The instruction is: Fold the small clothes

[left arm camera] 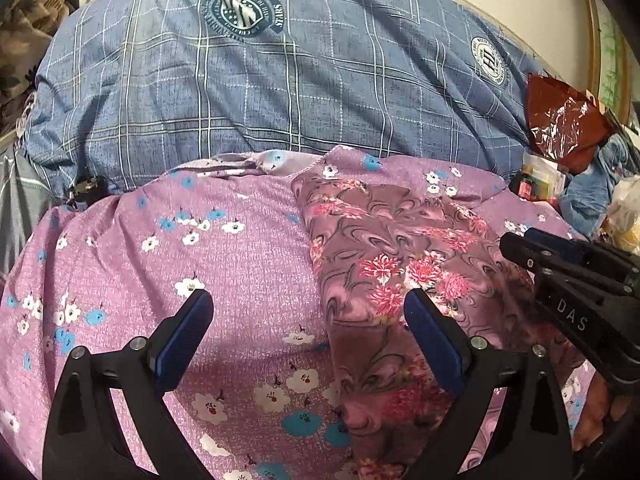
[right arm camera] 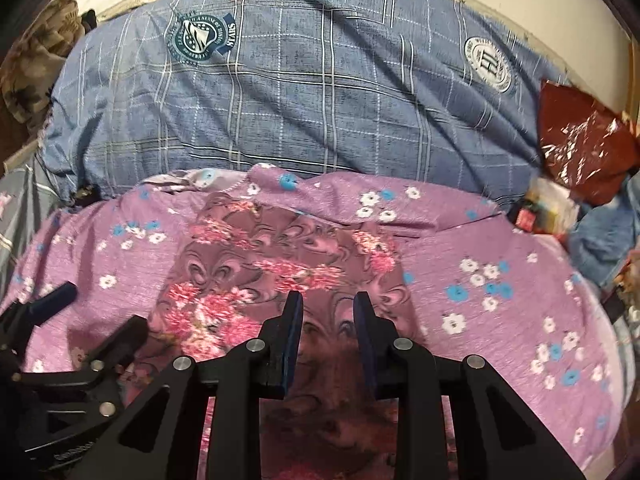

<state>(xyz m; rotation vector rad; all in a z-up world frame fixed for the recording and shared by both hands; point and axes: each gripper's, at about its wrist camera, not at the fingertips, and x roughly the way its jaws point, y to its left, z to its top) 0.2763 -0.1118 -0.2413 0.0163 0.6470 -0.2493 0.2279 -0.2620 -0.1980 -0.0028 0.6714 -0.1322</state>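
A small mauve garment with pink flowers [left arm camera: 392,264] lies flat on a purple floral sheet [left arm camera: 224,248]; it also shows in the right wrist view [right arm camera: 256,264]. My left gripper [left arm camera: 308,312] is open wide just above the cloth, straddling the garment's left edge. My right gripper [right arm camera: 327,304] hovers over the garment's near part with its jaws partly open and nothing between them. The right gripper also shows at the right of the left wrist view [left arm camera: 560,264]. The left gripper shows at the lower left of the right wrist view [right arm camera: 60,320].
A blue plaid quilt [left arm camera: 280,92] is piled behind the sheet. A dark red plastic bag [left arm camera: 564,120] and small boxes [left arm camera: 536,184] lie at the right edge. Patterned fabric [left arm camera: 28,40] is heaped at far left.
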